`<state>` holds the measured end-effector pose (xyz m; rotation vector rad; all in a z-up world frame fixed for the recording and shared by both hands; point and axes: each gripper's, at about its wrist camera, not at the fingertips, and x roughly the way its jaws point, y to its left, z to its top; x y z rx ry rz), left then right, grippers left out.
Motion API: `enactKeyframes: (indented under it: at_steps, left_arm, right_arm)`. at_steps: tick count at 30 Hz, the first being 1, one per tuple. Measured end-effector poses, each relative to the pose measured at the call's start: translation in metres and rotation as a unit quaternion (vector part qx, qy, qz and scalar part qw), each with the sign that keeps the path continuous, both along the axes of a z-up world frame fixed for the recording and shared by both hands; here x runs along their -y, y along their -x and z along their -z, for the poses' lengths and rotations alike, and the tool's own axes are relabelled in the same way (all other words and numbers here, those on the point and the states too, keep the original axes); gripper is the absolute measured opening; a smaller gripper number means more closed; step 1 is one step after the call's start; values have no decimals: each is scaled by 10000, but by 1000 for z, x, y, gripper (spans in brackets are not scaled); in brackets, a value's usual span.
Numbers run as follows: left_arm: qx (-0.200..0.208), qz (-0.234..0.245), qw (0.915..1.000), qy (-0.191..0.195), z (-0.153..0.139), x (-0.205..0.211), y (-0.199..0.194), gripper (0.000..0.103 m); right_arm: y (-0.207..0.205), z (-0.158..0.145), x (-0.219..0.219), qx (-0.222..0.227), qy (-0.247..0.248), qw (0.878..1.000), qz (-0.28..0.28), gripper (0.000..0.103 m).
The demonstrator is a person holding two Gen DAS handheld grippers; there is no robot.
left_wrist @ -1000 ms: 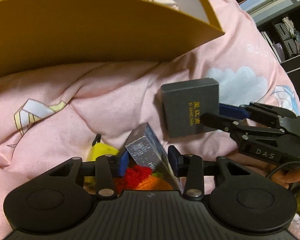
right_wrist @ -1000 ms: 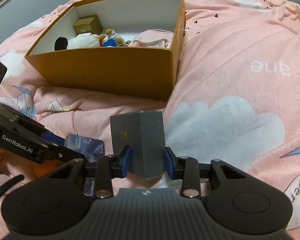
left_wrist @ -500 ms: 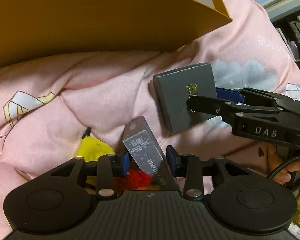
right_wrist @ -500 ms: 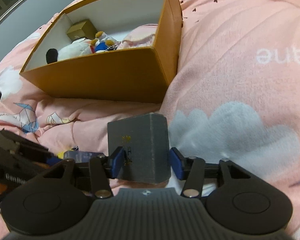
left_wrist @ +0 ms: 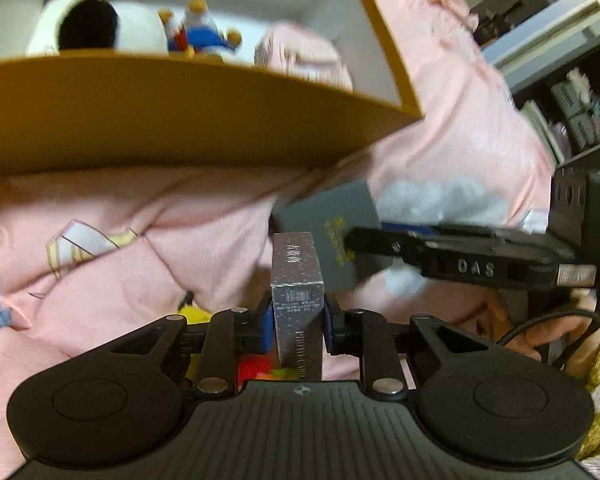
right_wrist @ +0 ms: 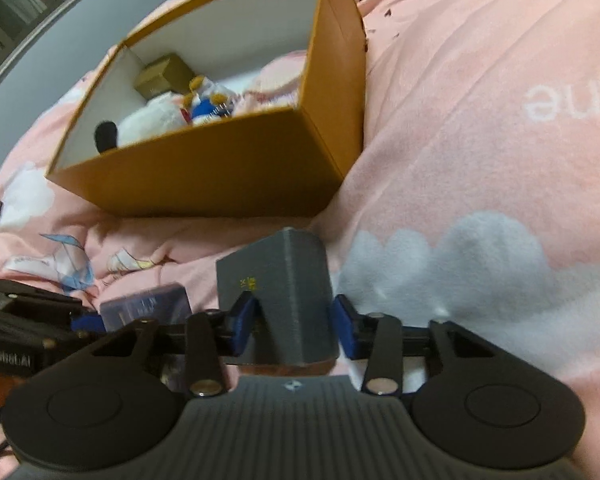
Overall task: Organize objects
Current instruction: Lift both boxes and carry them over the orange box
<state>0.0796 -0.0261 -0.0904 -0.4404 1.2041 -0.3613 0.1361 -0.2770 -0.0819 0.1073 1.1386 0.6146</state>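
Observation:
My left gripper (left_wrist: pixel 298 322) has its jaws closing, and both blue pads press on a dark speckled photo card box (left_wrist: pixel 296 276) that stands on end between them. To the right, a grey box with gold print (left_wrist: pixel 328 208) is in my right gripper (left_wrist: pixel 370 232). In the right wrist view my right gripper (right_wrist: pixel 294 326) is closing, its pads against the sides of the grey box (right_wrist: pixel 288 288), which is turned corner-on. Behind stands the open orange box (right_wrist: pixel 220 176) with a white plush (right_wrist: pixel 152 124), a duck toy (right_wrist: pixel 208 104) and a small gold box (right_wrist: pixel 164 76) inside.
Everything lies on a soft pink quilt (right_wrist: pixel 480 140). A yellow toy (left_wrist: pixel 192 314) and a red and orange thing (left_wrist: pixel 252 364) sit under my left gripper. A hand (left_wrist: pixel 552 332) holds the right gripper. Dark shelves (left_wrist: pixel 572 100) stand at the far right.
The left jaws have shut on the photo card box, which now stands upright, and the gripper has risen so the orange box's inside shows. The right jaws widened, then narrowed again on the grey box.

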Motion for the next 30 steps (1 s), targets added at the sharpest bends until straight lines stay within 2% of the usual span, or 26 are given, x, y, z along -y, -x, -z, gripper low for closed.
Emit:
enactKeyframes:
  at_steps: [3, 7, 11, 18, 30]
  left_arm:
    - [226, -97, 9996, 137, -7, -8, 3, 26]
    - [491, -208, 9983, 215, -18, -18, 7, 25]
    - [736, -294, 9963, 319, -31, -29, 12, 25]
    - [1183, -464, 9908, 460, -54, -44, 17, 25]
    - [1796, -880, 9789, 416, -89, -71, 11, 25]
  right_arm:
    - [7, -15, 1, 110, -66, 9999, -12, 27]
    - [16, -33, -7, 346, 138, 9992, -124, 27]
    - [22, -51, -13, 490, 142, 9983, -266, 26]
    - [33, -91, -25, 1023, 221, 9933, -482, 26]
    - [23, -143, -47, 1689, -121, 9838, -580, 25]
